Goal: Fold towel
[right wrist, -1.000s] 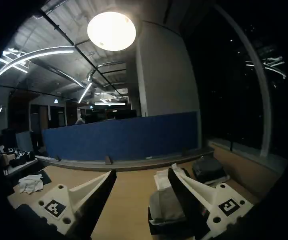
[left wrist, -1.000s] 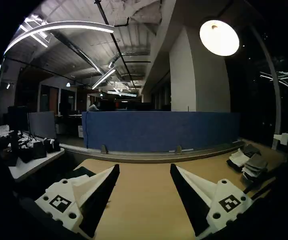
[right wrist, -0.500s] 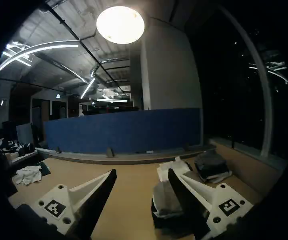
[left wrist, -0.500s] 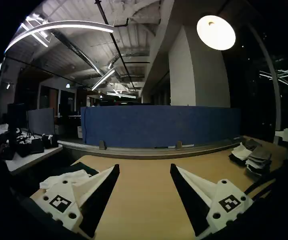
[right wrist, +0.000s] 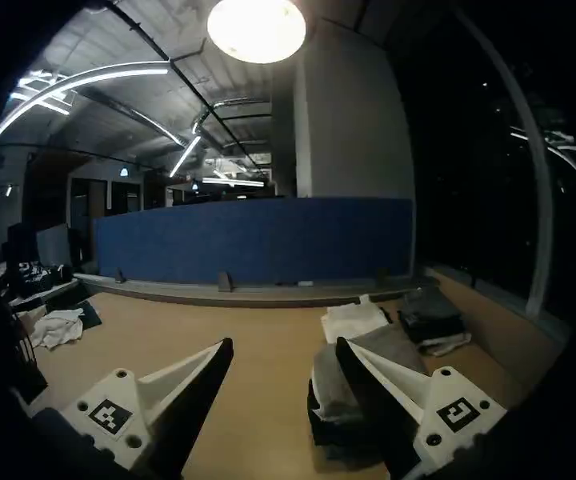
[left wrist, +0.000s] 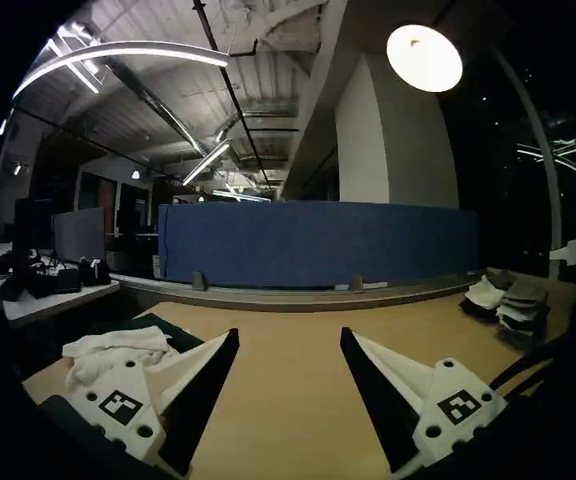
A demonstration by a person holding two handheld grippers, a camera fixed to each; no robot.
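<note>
A crumpled white towel (left wrist: 112, 350) lies at the near left of the wooden table (left wrist: 288, 352), on a dark cloth, just beyond my left gripper's left finger. My left gripper (left wrist: 288, 352) is open and holds nothing. In the right gripper view the same white towel (right wrist: 56, 326) lies far off at the left. My right gripper (right wrist: 284, 360) is open and empty above the table (right wrist: 248, 352). Stacks of folded towels (right wrist: 348, 380) sit right behind its right finger, with a white folded one (right wrist: 352, 320) and a dark pile (right wrist: 432, 320) farther back.
A blue divider panel (left wrist: 312, 244) runs along the table's far edge. The folded stacks (left wrist: 508, 300) sit at the far right in the left gripper view. A side desk with monitors and gear (left wrist: 48, 276) stands to the left. A dark window (right wrist: 488, 200) is on the right.
Both cameras have tilted downward, so more of the table shows. The white towel has come into the left gripper view, and the folded stacks sit lower and fuller in the right gripper view.
</note>
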